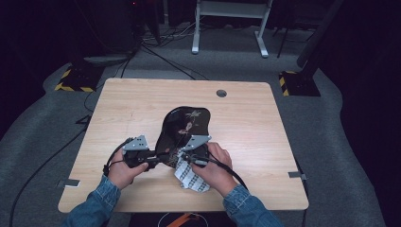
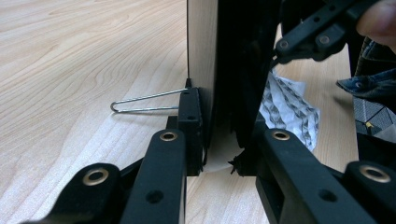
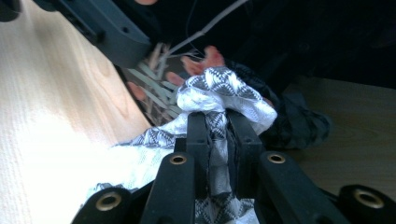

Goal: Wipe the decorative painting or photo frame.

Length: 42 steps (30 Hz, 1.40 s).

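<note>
Black lacquered tray (image 1: 185, 126) stands tilted on edge mid-table, left gripper (image 1: 152, 162) clamped on its near-left rim, right gripper (image 1: 185, 159) pinching a patterned cloth (image 1: 191, 178) against its face: wiping step, I judge; next, sweep farther.

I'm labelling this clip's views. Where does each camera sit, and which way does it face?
High view: above the person's side, looking forward and down at the table; both hands and denim sleeves show.
Left gripper view: rides the left hand-held gripper, looking along its jaws clamped on the black tray.
Right gripper view: rides the right hand-held gripper, pinching the patterned cloth.
All three share the cloth and tray.
</note>
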### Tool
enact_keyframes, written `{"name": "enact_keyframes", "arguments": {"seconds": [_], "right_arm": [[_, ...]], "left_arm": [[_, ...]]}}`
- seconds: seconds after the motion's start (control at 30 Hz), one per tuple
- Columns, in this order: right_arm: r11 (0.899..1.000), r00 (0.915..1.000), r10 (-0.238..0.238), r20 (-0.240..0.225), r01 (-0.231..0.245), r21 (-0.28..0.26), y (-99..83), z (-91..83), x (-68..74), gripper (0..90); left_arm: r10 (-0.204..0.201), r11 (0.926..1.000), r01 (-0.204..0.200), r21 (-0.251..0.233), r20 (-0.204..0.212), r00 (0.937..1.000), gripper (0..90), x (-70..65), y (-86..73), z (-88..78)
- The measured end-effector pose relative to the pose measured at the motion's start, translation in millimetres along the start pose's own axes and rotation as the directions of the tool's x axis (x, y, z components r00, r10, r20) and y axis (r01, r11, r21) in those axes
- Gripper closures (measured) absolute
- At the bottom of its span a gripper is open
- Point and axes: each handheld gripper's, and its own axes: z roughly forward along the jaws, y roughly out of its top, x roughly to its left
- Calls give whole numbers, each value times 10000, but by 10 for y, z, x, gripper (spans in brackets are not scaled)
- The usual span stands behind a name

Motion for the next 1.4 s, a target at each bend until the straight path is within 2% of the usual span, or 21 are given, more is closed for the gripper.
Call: {"name": "enact_keyframes", "arguments": {"seconds": [0.33, 0.47, 0.53, 0.73, 0.83, 0.97, 1.17, 1.4], "right_arm": [[9972, 9945, 698, 779, -717, 213, -137, -95, -286, 818], [9947, 9887, 960, 1147, -996, 258, -197, -139, -416, 817], [9941, 9874, 1020, 1211, -1059, 256, -206, -148, -438, 818], [9889, 9753, 1412, 1696, -1469, 217, -281, -211, -603, 817], [9867, 9714, 1561, 1788, -1616, 167, -304, -228, -652, 818], [9868, 9702, 1534, 1878, -1602, 217, -291, -205, -618, 817], [9912, 9810, 1241, 1488, -1295, 268, -248, -150, -493, 817], [9979, 9937, 495, 1008, -534, 355, -169, -56, -261, 815]], "left_arm": [[-31, 10000, 31, -10, 43, 10000, 771, 4, 0, 1], [-30, 10000, 30, -11, 63, 10000, 769, 5, -1, 0], [-29, 10000, 29, -13, 66, 10000, 769, 6, -2, 0], [-32, 10000, 33, -16, 72, 10000, 769, 5, -2, 1], [-57, 10000, 57, -31, 100, 9999, 766, 3, -2, 4], [-70, 10000, 70, -19, 112, 9999, 763, 0, -1, 7], [-89, 10000, 89, -17, 109, 9999, 763, 0, -1, 8], [-99, 10000, 99, 6, 82, 9999, 765, -1, 1, 7]]}}
